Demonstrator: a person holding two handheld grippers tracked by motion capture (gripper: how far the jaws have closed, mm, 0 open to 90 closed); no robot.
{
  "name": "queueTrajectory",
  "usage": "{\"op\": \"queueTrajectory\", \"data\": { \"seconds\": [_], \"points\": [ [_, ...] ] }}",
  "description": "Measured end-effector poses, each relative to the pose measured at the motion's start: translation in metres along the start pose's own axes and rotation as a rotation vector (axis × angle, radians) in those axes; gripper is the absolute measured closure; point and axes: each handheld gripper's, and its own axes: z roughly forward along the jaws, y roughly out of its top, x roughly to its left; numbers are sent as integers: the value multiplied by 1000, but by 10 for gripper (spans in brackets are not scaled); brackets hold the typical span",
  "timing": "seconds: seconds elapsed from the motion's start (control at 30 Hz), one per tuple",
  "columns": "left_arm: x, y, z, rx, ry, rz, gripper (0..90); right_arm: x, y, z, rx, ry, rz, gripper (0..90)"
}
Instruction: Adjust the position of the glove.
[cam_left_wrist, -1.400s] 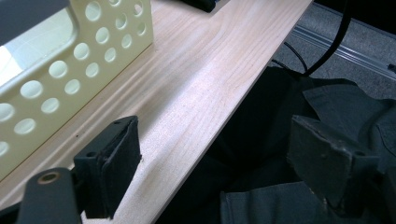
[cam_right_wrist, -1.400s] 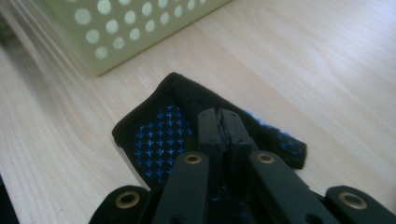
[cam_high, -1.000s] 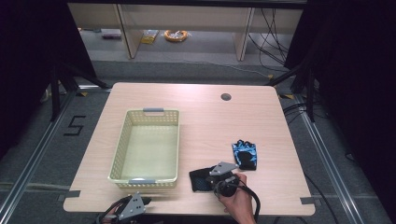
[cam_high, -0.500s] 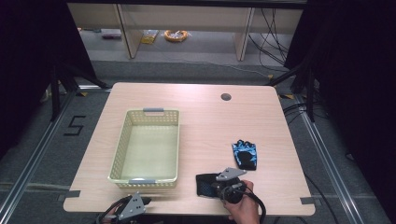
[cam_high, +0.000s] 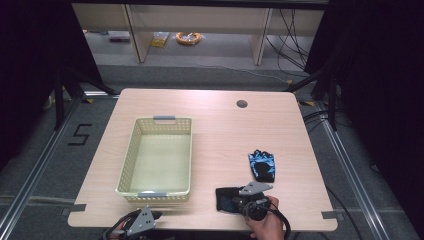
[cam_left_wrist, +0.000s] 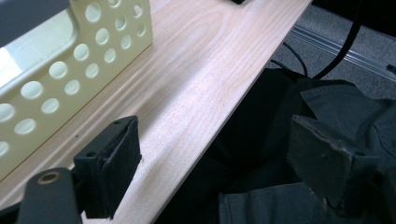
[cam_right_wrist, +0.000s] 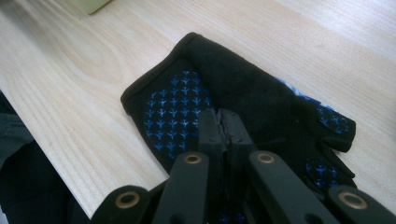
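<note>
The right hand (cam_high: 267, 225) comes in from the bottom edge of the high view and holds the right gripper (cam_right_wrist: 223, 122) low over the near edge of the table (cam_high: 220, 130), pointing toward the left. Its two jaws are pressed together, and they pinch the fabric of a black glove with blue dots (cam_right_wrist: 243, 102), which lies flat on the wood close to the table edge. The left gripper (cam_high: 142, 222) rests at the near left corner of the table, just in front of the basket. In the left gripper view its jaws stand wide apart with nothing between them; one is over the wood, the other is past the table edge over dark cloth.

The table is of light wood with a round cable hole (cam_high: 242, 104) at the far side. It stands on a grey floor, and shelves are behind it.

There are two gloves: the pinched one and a second black and blue glove (cam_high: 262, 165) well apart, farther in. There is one pale yellow basket (cam_high: 156, 155) with round holes, on the left half.
</note>
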Motion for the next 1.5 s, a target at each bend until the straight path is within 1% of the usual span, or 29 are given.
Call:
{"op": "queueTrajectory", "data": {
  "seconds": [0.03, 0.07, 0.17, 0.2, 0.23, 0.27, 0.3, 0.33, 0.37, 0.47, 0.5, 0.63, 0.67, 0.7, 0.73, 0.8, 0.9, 0.93, 0.97, 1.0, 1.07, 1.1, 1.17, 1.2, 1.23, 1.27, 1.3, 1.37, 1.5],
  "points": [
    [-1, 0, 1, -3, -13, -9, 169, 0, 0, 0, 0, 0, 0, 889],
    [-1, 0, 0, -1, 1, 0, 169, 0, 0, 0, -2, -2, -2, 881],
    [0, 0, 0, -1, -4, -2, 169, -1, 0, -1, -17, -1, -25, 841],
    [0, 0, 0, -1, 0, -1, 169, 0, 1, -2, -32, 3, 2, 835],
    [0, 0, 0, -1, -1, -2, 169, -2, 3, -7, -32, -3, -20, 825],
    [0, 0, 0, -3, -2, -4, 169, -2, 4, -11, -64, -8, -7, 813],
    [0, 0, 0, -3, -2, -4, 169, -2, 4, -11, -64, -8, -7, 813],
    [0, 0, 0, -4, 3, 1, 169, -7, 7, -20, -109, -27, -20, 789],
    [0, 0, 0, -4, -4, -5, 169, -10, 7, -24, -126, -42, -8, 782],
    [0, 0, 0, 5, 5, 8, 169, -18, 6, -30, -142, -60, 16, 774],
    [0, 0, 0, 7, 3, 11, 169, -26, 4, -34, -152, -81, 29, 778],
    [0, 0, 0, 0, 0, 1, 169, -41, 2, -44, -167, -119, 30, 862],
    [0, 0, 0, 0, -1, 0, 169, -45, 2, -46, -163, -143, 32, 886],
    [0, 0, 0, 0, -1, 0, 169, -45, 2, -46, -163, -143, 32, 886],
    [0, 0, 0, -1, -1, 0, 169, -54, 1, -48, -154, -185, 1, 900],
    [-1, 0, 0, -1, -1, 0, 169, -63, 1, -49, -157, -238, 0, 900],
    [0, 0, 0, 3, 2, 2, 169, -73, 2, -51, -151, -272, 16, 900],
    [0, 0, 1, 0, 1, -1, 169, -84, 3, -51, -157, -309, 15, 900],
    [0, 0, 1, 0, 1, -1, 169, -84, 3, -51, -157, -309, 15, 900],
    [0, 0, 1, 0, 1, -1, 169, -95, 2, -50, -134, -345, 45, 900],
    [0, 0, 1, 8, 2, 6, 169, -108, -1, -47, -104, -359, 56, 900],
    [0, 0, 1, 9, 2, 8, 169, -112, -2, -46, -83, -360, 89, 900],
    [0, 0, 1, 8, 2, 7, 169, -119, -2, -41, -71, -357, 108, 900],
    [0, 0, 1, -1, 0, -2, 169, -124, -3, -37, -80, -360, 74, 900],
    [1, 0, 1, 6, 5, 4, 169, -126, -2, -36, -47, -360, 67, 900],
    [1, 0, 1, 9, 6, 7, 169, -125, 0, -33, -32, -362, 95, 900],
    [1, 0, 1, 8, 4, 8, 169, -126, 0, -29, -18, -360, 82, 900],
    [1, 0, 1, 8, 5, 6, 169, -122, 0, -24, 24, -349, 112, 900],
    [1, 0, 1, 6, 7, 4, 169, -118, 2, -19, 41, -334, 91, 900]
  ]
}}
